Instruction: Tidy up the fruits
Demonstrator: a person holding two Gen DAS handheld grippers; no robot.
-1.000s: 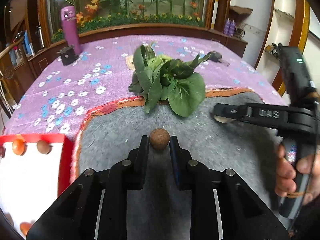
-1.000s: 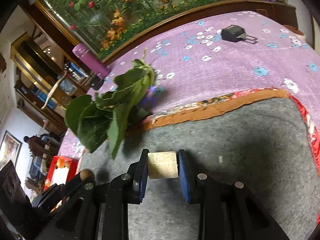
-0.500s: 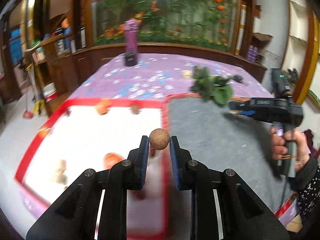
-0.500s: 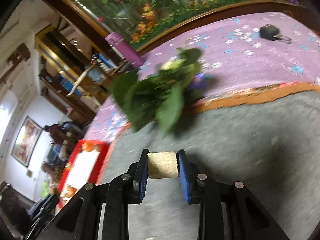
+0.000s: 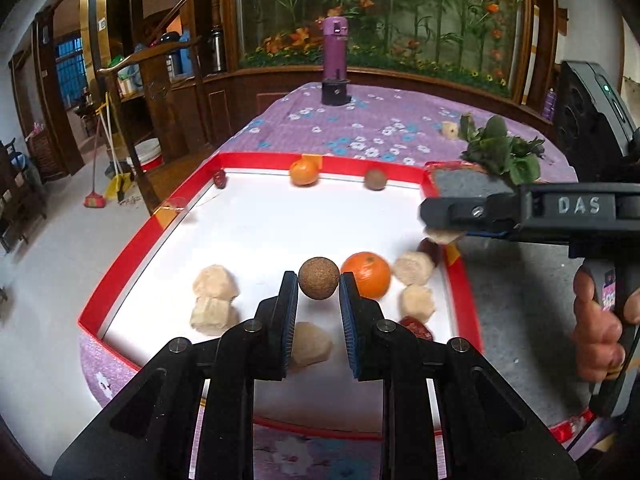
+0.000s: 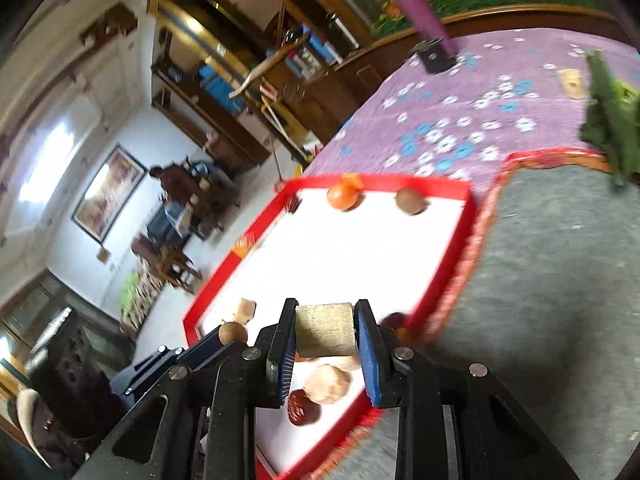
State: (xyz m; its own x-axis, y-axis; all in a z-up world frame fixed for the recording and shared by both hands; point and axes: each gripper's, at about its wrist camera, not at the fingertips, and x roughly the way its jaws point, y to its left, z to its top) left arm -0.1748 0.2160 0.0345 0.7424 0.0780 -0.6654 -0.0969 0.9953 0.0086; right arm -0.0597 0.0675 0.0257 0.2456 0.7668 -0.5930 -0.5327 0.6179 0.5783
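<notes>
The red-walled tray (image 5: 136, 240) with a white floor sits at the table's end, beside the grey mat (image 5: 520, 300). Along its far wall lie a small dark red fruit (image 5: 219, 178), an orange (image 5: 304, 172) and a brown ball (image 5: 375, 179). Nearer, a bigger orange (image 5: 370, 274) rests among pale beige lumps (image 5: 215, 283), with a dark red fruit (image 5: 416, 327) by the right wall.

The left gripper (image 5: 319, 285) hangs over the tray's near half, clenched on a round cork ball (image 5: 319, 278) held between its tips; being a sphere, it has no long axis. The right gripper (image 6: 325, 330), seen side-on in the left view, reaches in level across the tray's right wall, gripped by a hand (image 5: 600, 320) below. It clamps a tan block (image 6: 325, 334) with flat faces, its flat sides against the pads; its long axis is hard to judge. Both pieces are above the tray floor, not on it.

Leafy greens (image 5: 500, 152) lie at the mat's far edge, and a purple bottle (image 5: 335, 52) stands upright at the far end.
</notes>
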